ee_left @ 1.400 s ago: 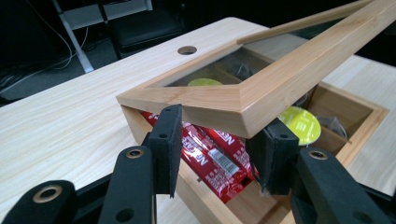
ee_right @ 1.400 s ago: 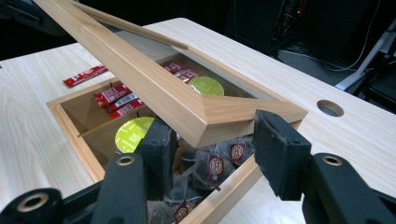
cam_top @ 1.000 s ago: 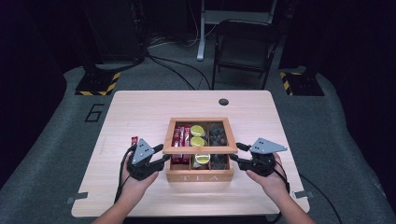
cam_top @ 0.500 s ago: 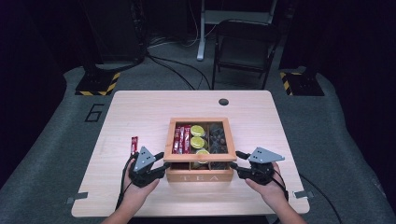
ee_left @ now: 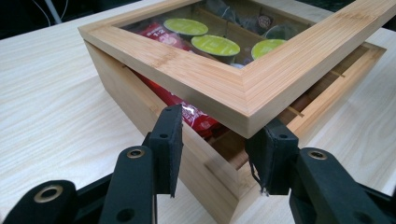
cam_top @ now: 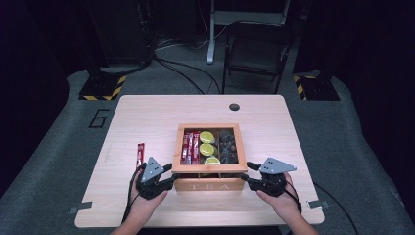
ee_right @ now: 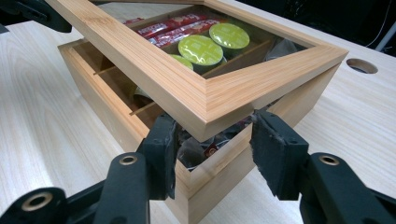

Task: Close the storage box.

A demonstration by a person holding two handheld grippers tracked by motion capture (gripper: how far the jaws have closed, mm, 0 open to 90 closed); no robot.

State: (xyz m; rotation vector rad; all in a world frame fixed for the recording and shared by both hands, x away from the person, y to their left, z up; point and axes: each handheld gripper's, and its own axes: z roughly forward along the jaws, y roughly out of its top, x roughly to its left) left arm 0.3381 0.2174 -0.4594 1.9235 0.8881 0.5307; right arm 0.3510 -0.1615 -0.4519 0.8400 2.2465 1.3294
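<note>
A wooden tea box (cam_top: 208, 186) marked TEA stands at the table's near middle. Its windowed lid (cam_top: 208, 168) is tilted up at the front, leaving a gap over the box wall (ee_left: 140, 100). Inside lie green capsules (cam_top: 206, 137), red packets (cam_top: 188, 147) and dark pouches (cam_top: 227, 144). My left gripper (cam_top: 169, 175) is open, its jaws straddling the front left corner (ee_left: 219, 149) just under the lid corner (ee_left: 247, 100). My right gripper (cam_top: 248, 174) is open and straddles the front right corner (ee_right: 212, 149) under the lid frame (ee_right: 205, 100).
A single red packet (cam_top: 140, 155) lies on the table (cam_top: 147, 117) left of the box, just beyond my left hand. A cable hole (cam_top: 234, 106) sits near the far edge. A dark chair (cam_top: 254, 54) stands behind the table.
Both hands drew a little toward the table's near edge and settled at the box's front corners. The box itself stayed in place.
</note>
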